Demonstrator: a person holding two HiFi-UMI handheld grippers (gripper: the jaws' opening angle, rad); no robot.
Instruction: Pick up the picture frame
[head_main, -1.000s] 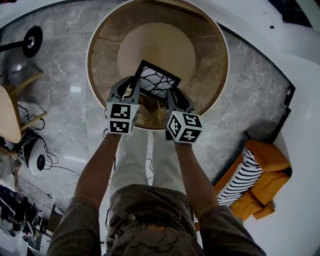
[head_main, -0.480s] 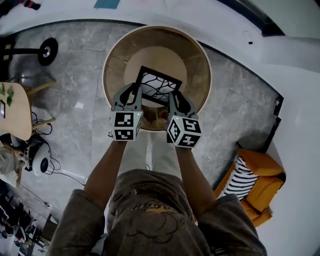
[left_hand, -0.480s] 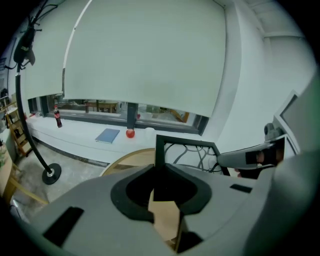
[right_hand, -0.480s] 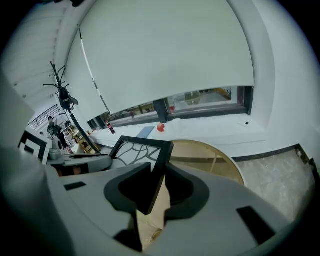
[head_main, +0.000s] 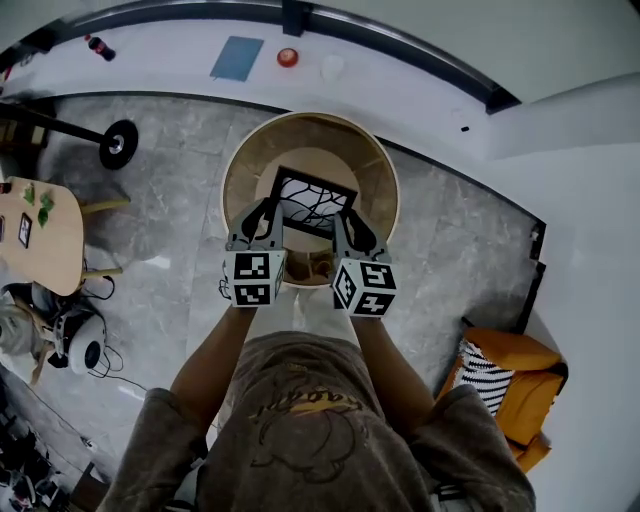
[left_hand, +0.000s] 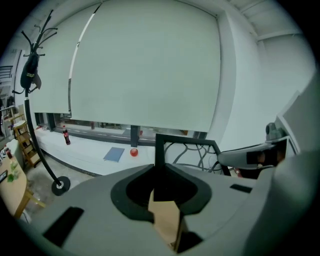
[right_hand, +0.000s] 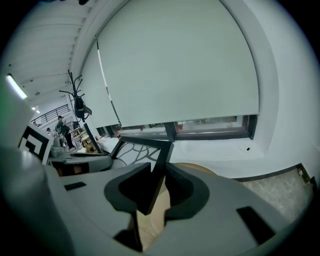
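Note:
The picture frame (head_main: 315, 199) is black, with a white picture of dark branching lines. It hangs in the air above the round wooden table (head_main: 382, 190), held from both sides. My left gripper (head_main: 268, 216) is shut on the frame's left edge (left_hand: 160, 152), which stands upright between the jaws. My right gripper (head_main: 345, 222) is shut on the frame's right edge (right_hand: 161, 159), a dark bar wedged between the pads. The left gripper view shows the other gripper (left_hand: 250, 156) at the far side of the frame.
An orange armchair with a striped cushion (head_main: 508, 385) stands at the lower right. At the left are a wooden table (head_main: 42, 235) and a coat stand's base (head_main: 118, 142). The window ledge holds a bottle (head_main: 100, 48), a blue book (head_main: 237, 58) and a red ball (head_main: 288, 57).
Both grippers have risen together with the frame. The round table and floor now look smaller and farther below, and the window ledge has come into the head view.

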